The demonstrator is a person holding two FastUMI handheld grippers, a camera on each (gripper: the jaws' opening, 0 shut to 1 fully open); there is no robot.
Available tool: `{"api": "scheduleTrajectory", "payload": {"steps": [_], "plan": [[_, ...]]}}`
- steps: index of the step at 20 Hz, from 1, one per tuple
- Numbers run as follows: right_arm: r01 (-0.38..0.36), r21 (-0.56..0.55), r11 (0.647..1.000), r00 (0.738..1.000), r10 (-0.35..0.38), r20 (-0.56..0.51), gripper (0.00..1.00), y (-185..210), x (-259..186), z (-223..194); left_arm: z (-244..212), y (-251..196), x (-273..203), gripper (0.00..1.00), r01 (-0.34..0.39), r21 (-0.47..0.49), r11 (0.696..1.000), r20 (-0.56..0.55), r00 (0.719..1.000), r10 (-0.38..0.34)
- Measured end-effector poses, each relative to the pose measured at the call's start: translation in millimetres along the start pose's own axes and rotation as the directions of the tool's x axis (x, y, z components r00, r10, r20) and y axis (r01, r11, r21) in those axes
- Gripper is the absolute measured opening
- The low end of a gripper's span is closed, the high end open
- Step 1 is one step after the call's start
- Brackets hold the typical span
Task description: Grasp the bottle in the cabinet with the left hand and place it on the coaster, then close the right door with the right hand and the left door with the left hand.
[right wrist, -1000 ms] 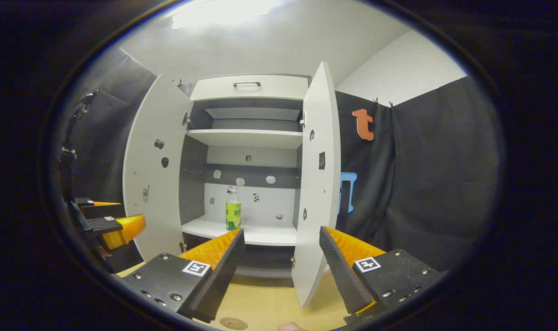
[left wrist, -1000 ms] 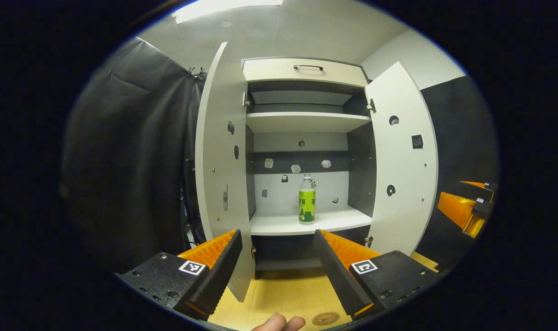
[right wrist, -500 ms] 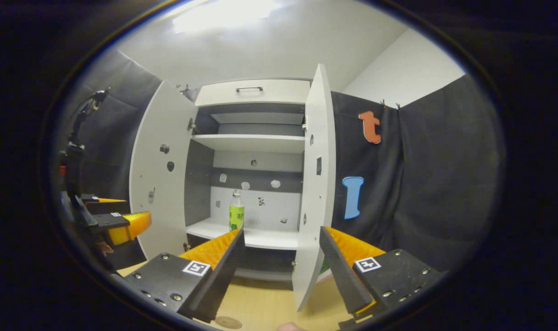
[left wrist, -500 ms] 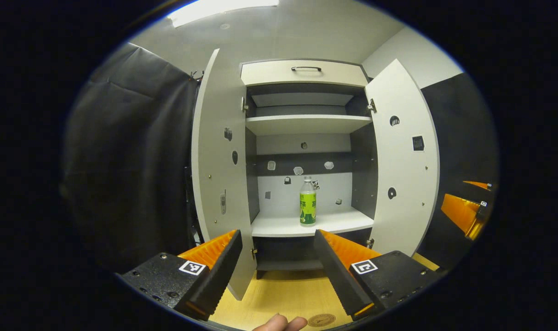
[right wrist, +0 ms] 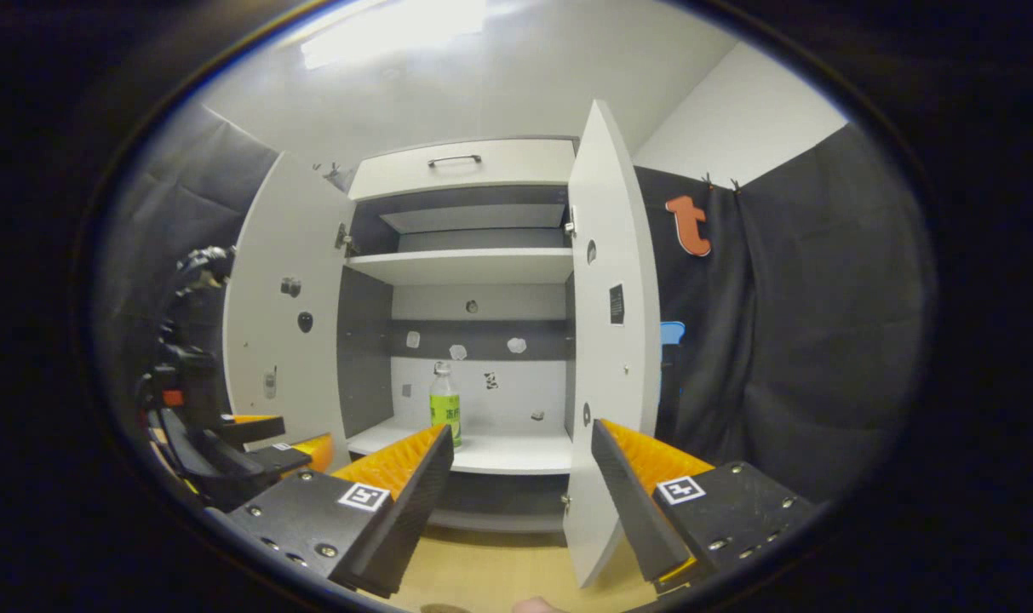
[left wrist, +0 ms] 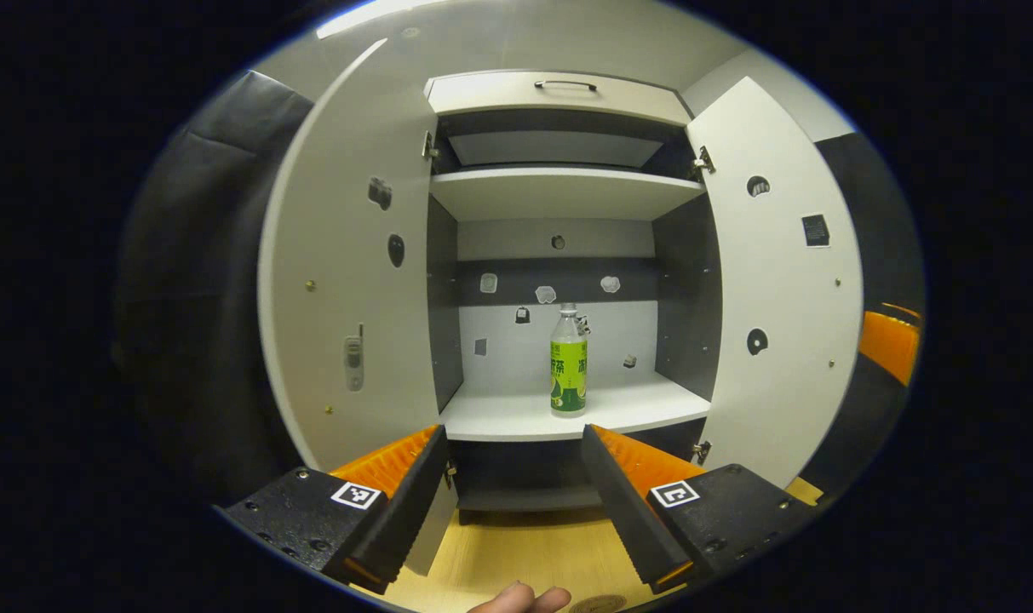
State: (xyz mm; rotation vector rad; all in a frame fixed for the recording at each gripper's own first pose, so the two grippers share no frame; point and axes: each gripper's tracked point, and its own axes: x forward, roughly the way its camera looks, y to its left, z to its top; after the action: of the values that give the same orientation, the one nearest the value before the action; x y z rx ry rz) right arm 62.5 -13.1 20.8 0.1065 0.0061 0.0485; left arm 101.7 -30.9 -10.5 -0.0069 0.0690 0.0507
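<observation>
One green-labelled bottle point(left wrist: 569, 362) stands upright on the cabinet's lower shelf point(left wrist: 516, 417), right of middle, straight ahead of the left hand-held gripper point(left wrist: 509, 477) and well apart from it; it lines up just above the gap between the spread fingers, nothing held. In the right gripper view the bottle point(right wrist: 444, 407) sits ahead and left of centre, just above the left fingertip of the right hand-held gripper point(right wrist: 520, 481), also spread wide and empty. Two cabinet doors, left door point(left wrist: 346, 281) and right door point(left wrist: 780, 281), both swung open. One drawer with a handle point(left wrist: 565, 85) on top, one upper shelf point(left wrist: 559, 189). One coaster point(left wrist: 595, 605) at the bottom edge on the wooden counter point(left wrist: 516, 553), beside a person's fingertips point(left wrist: 520, 598).
</observation>
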Motion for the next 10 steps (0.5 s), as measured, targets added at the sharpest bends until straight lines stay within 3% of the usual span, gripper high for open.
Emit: {"api": "scheduleTrajectory", "payload": {"steps": [5, 10], "plan": [[0.033, 0.017, 0.999, 0.999, -0.033, 0.017, 0.98, 0.4, 30.8, 3.5, -8.8, -23.7, 90.4, 0.99, 0.07, -0.007, 0.998, -0.015, 0.997, -0.07], [0.018, -0.082, 0.996, 0.999, -0.015, 0.038, 0.98, 10.2, 41.3, 0.3, -9.8, -51.0, 163.4, 0.99, 0.121, -0.017, 0.993, -0.004, 0.993, -0.121]]}}
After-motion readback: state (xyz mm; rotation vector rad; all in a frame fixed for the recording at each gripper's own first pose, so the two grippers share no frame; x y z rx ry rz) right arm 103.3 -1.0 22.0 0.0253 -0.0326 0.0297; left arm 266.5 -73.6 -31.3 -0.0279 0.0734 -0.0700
